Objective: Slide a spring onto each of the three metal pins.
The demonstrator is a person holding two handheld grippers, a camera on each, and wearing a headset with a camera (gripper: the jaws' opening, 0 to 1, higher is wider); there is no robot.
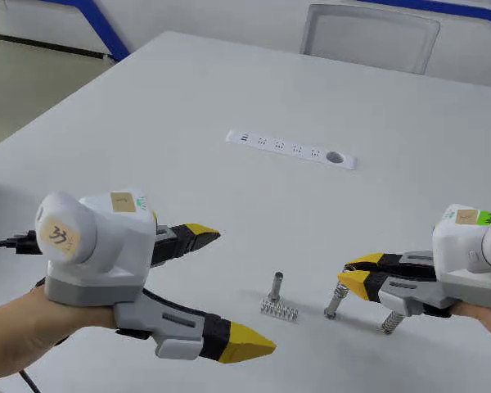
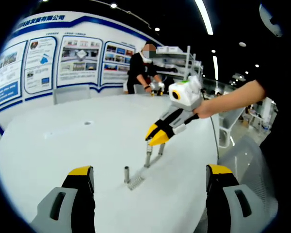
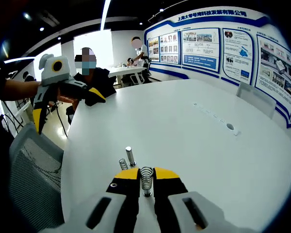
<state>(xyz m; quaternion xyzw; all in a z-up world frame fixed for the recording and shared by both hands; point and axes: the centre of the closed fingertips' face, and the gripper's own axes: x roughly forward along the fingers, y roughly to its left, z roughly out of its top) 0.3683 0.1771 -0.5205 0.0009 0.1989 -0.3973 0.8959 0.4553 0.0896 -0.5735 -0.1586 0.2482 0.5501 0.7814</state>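
Observation:
A bare metal pin (image 1: 276, 286) stands upright on the white table (image 1: 188, 123), with a loose spring (image 1: 279, 309) lying at its foot. To its right my right gripper (image 1: 350, 275) is shut on a tilted pin (image 1: 336, 300) that carries a spring. In the right gripper view this spring-wrapped pin (image 3: 145, 180) sits between the yellow jaw tips. Another pin with a spring (image 1: 390, 320) leans under the right gripper's body. My left gripper (image 1: 227, 290) hangs wide open left of the bare pin, holding nothing. In the left gripper view, the bare pin (image 2: 127, 174) and loose spring (image 2: 136, 182) lie ahead.
A white power strip (image 1: 290, 149) lies mid-table, and a grey chair (image 1: 368, 37) stands at the far edge. A black cable (image 1: 4, 242) runs off at the left. People stand at a far bench (image 2: 145, 63) in the background.

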